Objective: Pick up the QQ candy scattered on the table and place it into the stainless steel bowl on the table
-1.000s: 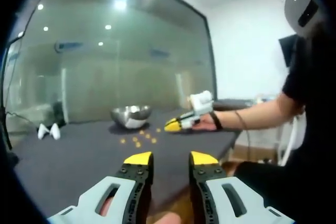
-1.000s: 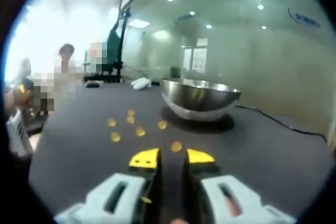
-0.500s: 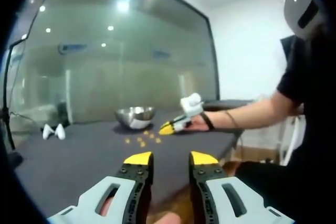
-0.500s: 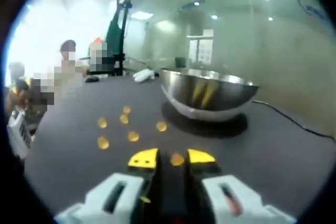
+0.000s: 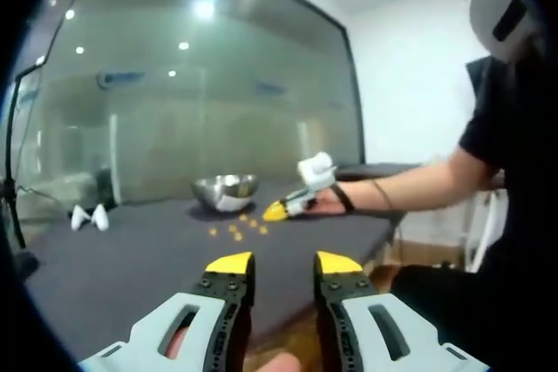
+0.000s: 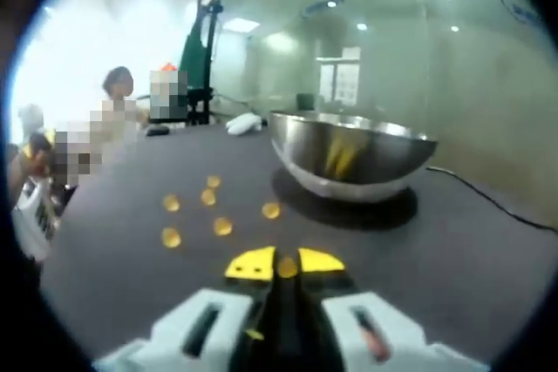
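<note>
A large glass wall (image 5: 200,102) reflecting ceiling spotlights (image 5: 202,10) meets a plain white wall (image 5: 410,84).

Both grippers are light grey plastic with black jaws and yellow tips: left gripper (image 5: 284,264), right gripper (image 6: 285,264). The person's got a black short sleeve (image 5: 495,115) and a dark wristband (image 5: 336,199).

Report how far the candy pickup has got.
Done: nothing that can be confirmed; the inside of the stainless steel bowl is not visible from this angle. In hand: the right gripper has its jaws closed around one yellow QQ candy on the dark table. Left: five loose candies beside the bowl. The left gripper hangs open near the table's edge, holding nothing.
</note>
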